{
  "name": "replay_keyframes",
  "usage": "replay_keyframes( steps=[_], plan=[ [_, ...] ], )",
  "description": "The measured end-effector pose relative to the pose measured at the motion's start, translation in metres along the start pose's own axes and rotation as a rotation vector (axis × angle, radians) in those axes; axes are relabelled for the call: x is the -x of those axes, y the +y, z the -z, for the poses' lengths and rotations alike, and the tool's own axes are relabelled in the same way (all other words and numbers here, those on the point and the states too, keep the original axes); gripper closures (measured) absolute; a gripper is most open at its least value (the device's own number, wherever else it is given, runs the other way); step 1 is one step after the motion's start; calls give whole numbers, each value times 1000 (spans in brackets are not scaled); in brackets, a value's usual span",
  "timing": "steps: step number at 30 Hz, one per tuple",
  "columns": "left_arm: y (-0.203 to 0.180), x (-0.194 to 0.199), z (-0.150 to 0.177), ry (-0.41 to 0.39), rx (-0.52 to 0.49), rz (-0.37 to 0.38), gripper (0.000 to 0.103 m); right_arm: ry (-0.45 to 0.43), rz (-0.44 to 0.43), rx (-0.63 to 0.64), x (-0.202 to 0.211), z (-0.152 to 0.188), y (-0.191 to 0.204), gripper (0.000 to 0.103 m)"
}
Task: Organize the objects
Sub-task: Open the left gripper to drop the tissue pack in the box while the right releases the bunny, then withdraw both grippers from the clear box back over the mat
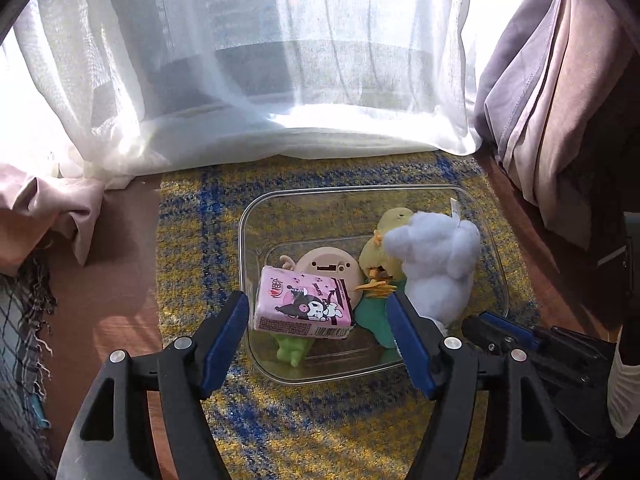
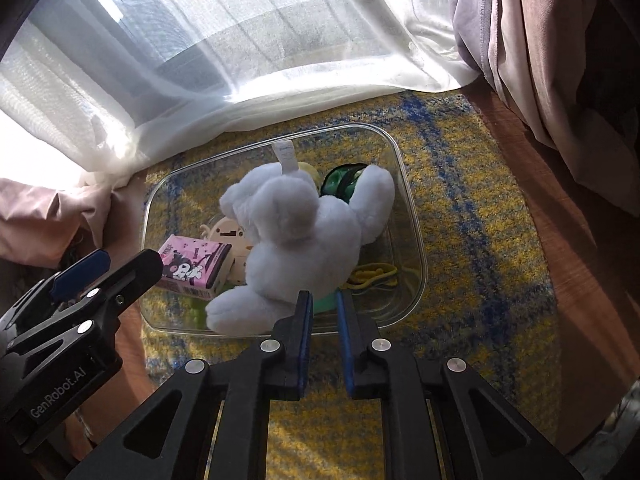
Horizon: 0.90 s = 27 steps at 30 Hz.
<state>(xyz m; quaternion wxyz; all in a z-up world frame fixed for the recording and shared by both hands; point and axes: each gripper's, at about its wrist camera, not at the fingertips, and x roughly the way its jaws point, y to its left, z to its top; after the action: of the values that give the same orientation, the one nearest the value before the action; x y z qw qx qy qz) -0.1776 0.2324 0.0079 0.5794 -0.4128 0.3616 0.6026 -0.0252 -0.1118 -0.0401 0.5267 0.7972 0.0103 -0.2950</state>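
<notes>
Landmark: clear plastic rectangular bin (image 1: 256,216) on yellow-blue rug (image 2: 480,208).
Toys: white plush animal (image 2: 296,236), pink cartoon-print tissue pack (image 1: 302,306), yellow plush duck (image 1: 386,240), all inside the bin.
Left gripper (image 1: 320,320): fingers wide apart, over the bin's near edge.
Right gripper (image 2: 322,312): fingers narrowly apart, empty, at the bin's near rim.

Black left gripper (image 1: 320,324) and right gripper (image 2: 323,312), blue pads, silver screws.
</notes>
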Motion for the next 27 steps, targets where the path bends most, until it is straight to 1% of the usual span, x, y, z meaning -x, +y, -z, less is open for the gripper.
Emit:
replay_keyframes(
  steps=[2, 4, 6, 7, 10, 14, 17, 19, 20, 22, 24, 25, 27],
  plan=[
    [6, 0, 0, 3, 17, -2, 32, 26, -26, 3, -8, 2, 4, 90],
    [13, -1, 0, 4, 30, -13, 32, 39, -28, 19, -14, 2, 11, 90],
    [20, -2, 0, 8, 48, -15, 32, 60, -58, 41, -22, -1, 22, 90],
    [23, -1, 0, 6, 57, -16, 32, 80, -60, 48, -28, -1, 27, 90],
    [33, -3, 1, 9, 79, -26, 32, 94, -82, 74, -40, -3, 42, 90],
    [40, -4, 3, 14, 95, -27, 32, 136, -80, 94, -53, -4, 50, 91],
    [40, -4, 3, 12, 98, -24, 31, 115, -89, 96, -35, 1, 46, 91],
    [35, -5, 4, 16, 88, -32, 29, 87, -120, 87, -14, 6, 39, 91],
    [32, -6, 4, 20, 81, -31, 29, 66, -121, 80, -3, 6, 35, 91],
    [27, -8, 3, 28, 75, -21, 28, 5, -106, 65, 17, 3, 27, 91],
    [25, -9, 3, 33, 80, -7, 28, -41, -79, 57, 28, -4, 21, 91],
    [23, -8, 2, 35, 82, -4, 28, -53, -74, 52, 30, -10, 20, 91],
    [23, -7, 1, 32, 84, -5, 28, -39, -58, 36, 26, -18, 14, 91]
  ],
)
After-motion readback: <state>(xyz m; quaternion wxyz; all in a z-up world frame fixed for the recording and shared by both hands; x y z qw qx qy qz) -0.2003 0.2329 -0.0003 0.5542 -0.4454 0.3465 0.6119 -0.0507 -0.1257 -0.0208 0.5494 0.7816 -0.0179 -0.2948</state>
